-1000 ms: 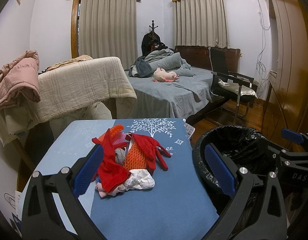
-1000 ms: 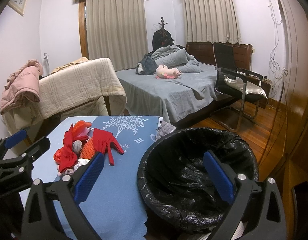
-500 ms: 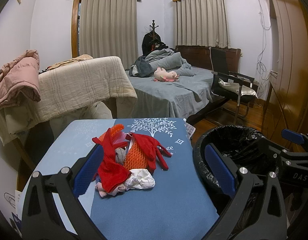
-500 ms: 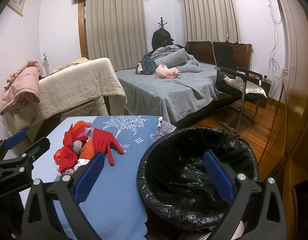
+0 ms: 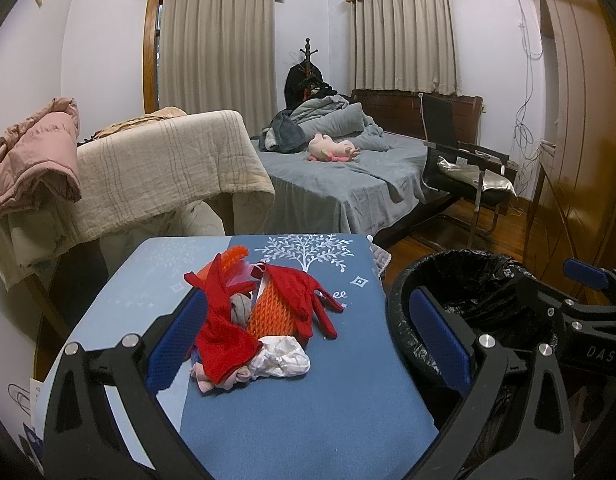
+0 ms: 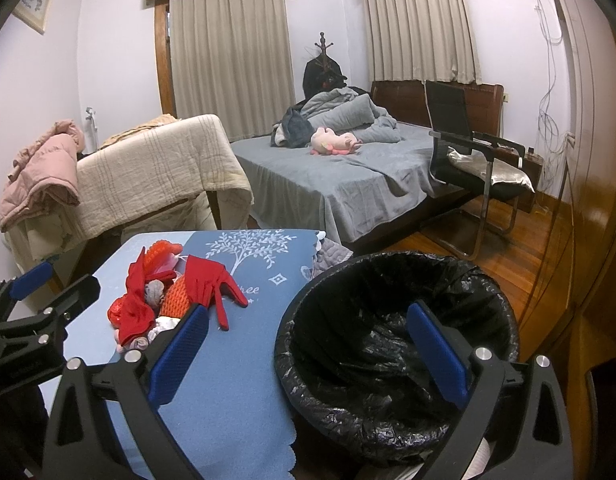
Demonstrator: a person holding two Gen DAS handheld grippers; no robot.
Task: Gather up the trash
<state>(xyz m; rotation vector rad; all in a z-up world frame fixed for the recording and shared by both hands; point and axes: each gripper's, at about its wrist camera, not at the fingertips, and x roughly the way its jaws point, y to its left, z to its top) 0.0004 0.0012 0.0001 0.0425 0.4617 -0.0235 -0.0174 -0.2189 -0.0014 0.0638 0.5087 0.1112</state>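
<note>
Roughly mid-table: a heap of trash (image 5: 260, 320) on the blue tablecloth (image 5: 300, 408), nearer the left edge than the right. Made up of a red glove (image 5: 304, 300) draped over an orange knitted piece (image 5: 274, 312), a second red cloth (image 5: 220, 340) folded on the left side, a bit of grey fabric between them, and crumpled white paper (image 5: 284, 362) at the near end. Orange bristly scrap at the far end of the heap, toward the white tree print (image 5: 308, 248).

Just off the table's right edge: a bin lined with a black bag (image 6: 387, 360), mouth wide, nothing readable inside.

Left claw (image 5: 308, 342) spread wide, empty, its blue pads either side of the heap without touching it; left pad close by the red cloth. Right claw (image 6: 308, 354) likewise spread wide and empty, above the near rim of the bin, its left pad over the table's right edge.

Readable writing: "DAS" in pale letters on the black body of the right claw, seen from the left wrist view; "ee" in white script on the tablecloth just beyond the glove's fingers.
</note>
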